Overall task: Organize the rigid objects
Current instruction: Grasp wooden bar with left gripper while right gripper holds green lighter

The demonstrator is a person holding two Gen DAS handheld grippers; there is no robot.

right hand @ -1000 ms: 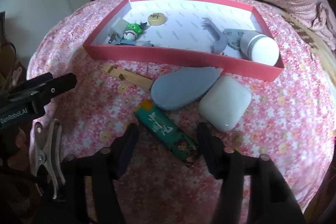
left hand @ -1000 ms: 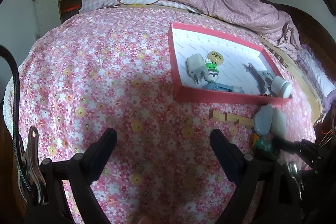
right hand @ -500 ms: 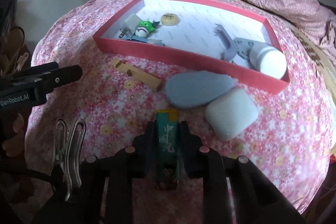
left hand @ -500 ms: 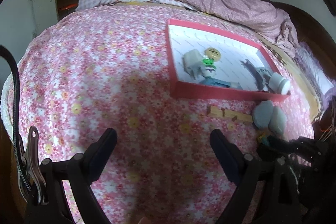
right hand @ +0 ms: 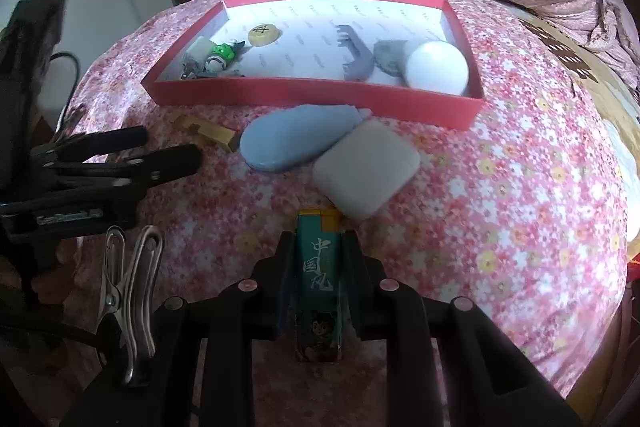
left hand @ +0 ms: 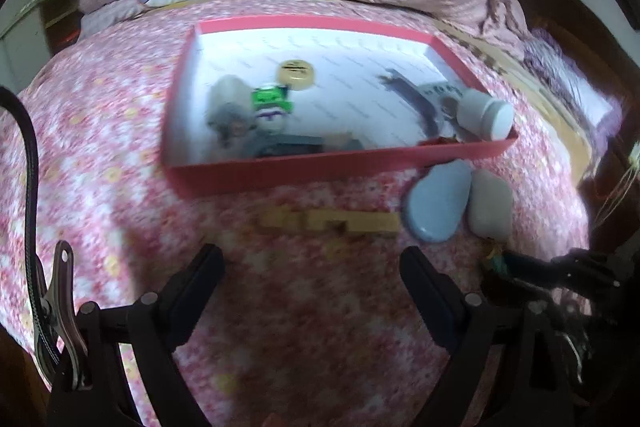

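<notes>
Right claw (right hand: pixel 318 247) grips lighter (right hand: pixel 319 279), hiding its sides.

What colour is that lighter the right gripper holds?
Teal lighter with a yellow top, clearest in the right wrist view.

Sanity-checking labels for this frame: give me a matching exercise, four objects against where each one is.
Things:
1. green lighter
2. white bottle
3. blue case
4. wooden block

Places:
A. inside the red tray, right end
B. on the bedspread, touching the white case
C. between the right gripper fingers
D. on the bedspread, nearest the left gripper

Pairs: 1-C, 2-A, 3-B, 4-D
</notes>
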